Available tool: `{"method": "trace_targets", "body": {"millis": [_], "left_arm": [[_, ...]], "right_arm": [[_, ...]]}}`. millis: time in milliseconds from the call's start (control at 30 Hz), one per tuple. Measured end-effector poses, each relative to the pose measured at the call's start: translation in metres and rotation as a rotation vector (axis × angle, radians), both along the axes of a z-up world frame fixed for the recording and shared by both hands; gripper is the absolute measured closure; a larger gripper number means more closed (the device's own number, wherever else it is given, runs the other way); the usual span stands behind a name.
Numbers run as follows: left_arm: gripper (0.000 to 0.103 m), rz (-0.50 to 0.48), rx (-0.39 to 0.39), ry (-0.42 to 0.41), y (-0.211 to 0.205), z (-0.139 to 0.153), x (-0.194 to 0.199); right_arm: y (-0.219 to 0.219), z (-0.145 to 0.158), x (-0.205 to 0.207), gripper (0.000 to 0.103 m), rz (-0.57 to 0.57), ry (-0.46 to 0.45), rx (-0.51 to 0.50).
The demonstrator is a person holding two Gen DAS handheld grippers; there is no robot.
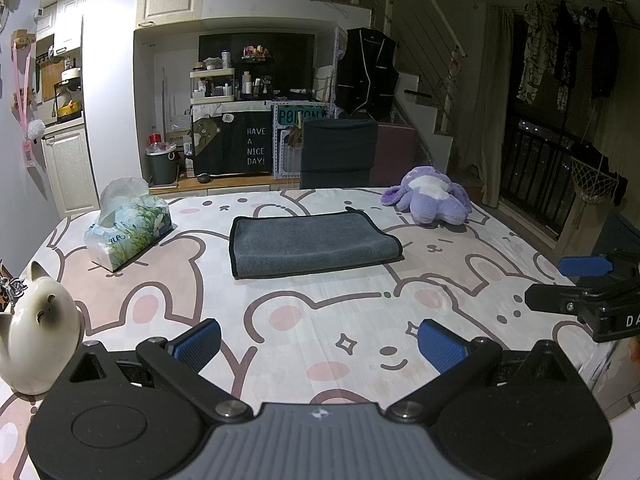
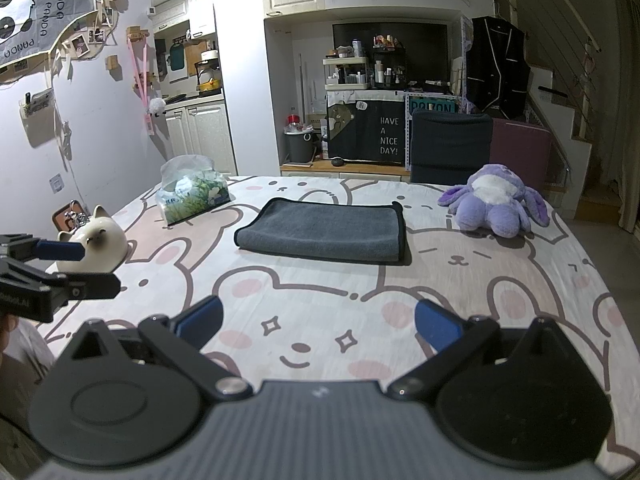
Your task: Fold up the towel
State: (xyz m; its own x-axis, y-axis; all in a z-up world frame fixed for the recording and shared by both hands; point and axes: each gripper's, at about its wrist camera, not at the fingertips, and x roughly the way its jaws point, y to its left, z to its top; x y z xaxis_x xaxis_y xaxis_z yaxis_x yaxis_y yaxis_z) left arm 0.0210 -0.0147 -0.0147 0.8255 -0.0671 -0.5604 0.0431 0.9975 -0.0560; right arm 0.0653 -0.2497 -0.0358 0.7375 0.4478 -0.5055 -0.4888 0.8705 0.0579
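A dark grey towel (image 1: 314, 246) lies folded into a flat rectangle in the middle of the table; it also shows in the right wrist view (image 2: 326, 230). My left gripper (image 1: 320, 342) is open and empty above the near part of the table, well short of the towel. My right gripper (image 2: 318, 324) is open and empty too, also near the front edge. Each gripper shows in the other's view: the right gripper (image 1: 560, 284) at the right edge, the left gripper (image 2: 100, 266) at the left edge.
The table (image 1: 320, 312) has a bear-print cloth. A tissue pack (image 1: 128, 230) lies back left, a purple plush toy (image 1: 430, 196) back right, a ceramic cat figure (image 1: 38, 328) near left. A dark chair (image 1: 338, 152) stands behind the table.
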Motion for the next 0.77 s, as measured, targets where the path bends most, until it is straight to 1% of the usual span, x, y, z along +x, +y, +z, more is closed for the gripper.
{"method": "trace_targets", "body": {"millis": [767], "left_arm": [[0.000,0.002,0.002,0.000,0.0017,0.0017,0.0008]], "right_arm": [[0.0002,0.0000,-0.0003,0.000,0.000,0.000,0.002]]}}
